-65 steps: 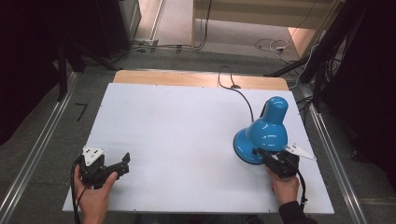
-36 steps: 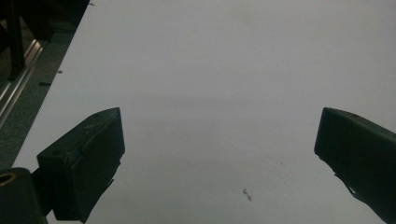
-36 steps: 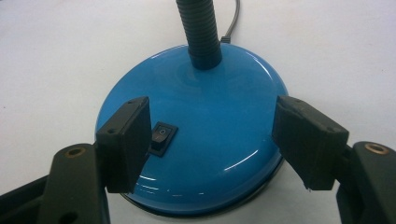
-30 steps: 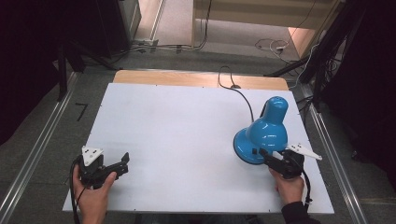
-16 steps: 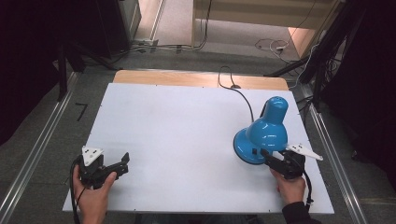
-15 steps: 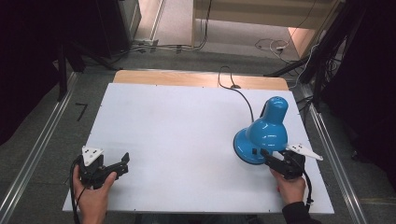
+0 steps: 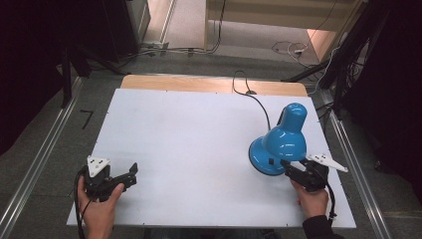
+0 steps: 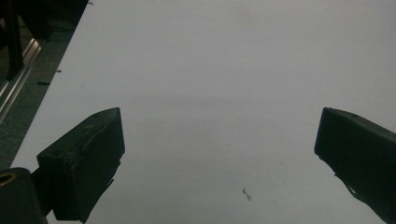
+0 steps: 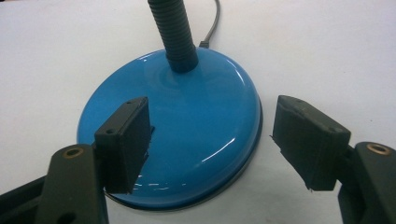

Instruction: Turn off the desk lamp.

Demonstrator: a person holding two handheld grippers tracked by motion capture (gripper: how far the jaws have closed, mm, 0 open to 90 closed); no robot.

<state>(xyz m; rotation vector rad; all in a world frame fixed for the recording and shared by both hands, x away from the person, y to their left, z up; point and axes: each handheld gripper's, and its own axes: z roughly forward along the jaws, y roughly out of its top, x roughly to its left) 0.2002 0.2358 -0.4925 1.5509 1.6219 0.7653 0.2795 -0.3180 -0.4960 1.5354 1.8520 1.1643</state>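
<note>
A blue desk lamp [image 7: 281,142] stands on the white table [image 7: 189,134] at the right, its shade bent over its round base [image 9: 187,130]. A dark ribbed neck [image 9: 175,32] rises from the base. My right gripper [image 7: 290,171] is open at the base's near edge. In the right gripper view [image 9: 212,126] one jaw hangs over the top of the base and the other stands just outside its rim. I cannot tell whether the jaw over the base touches it. My left gripper [image 7: 127,177] rests open near the table's front left, with bare tabletop between its jaws [image 8: 219,135].
The lamp's black cord [image 7: 259,102] runs from the base to the table's far edge [image 7: 214,84] and drops off there. Metal rails [image 7: 45,149] run along both sides of the table. Cables lie on the floor beyond it.
In the earliest frame the right hand sat slightly differently at the lamp's base. Over the last second nothing has visibly moved.
</note>
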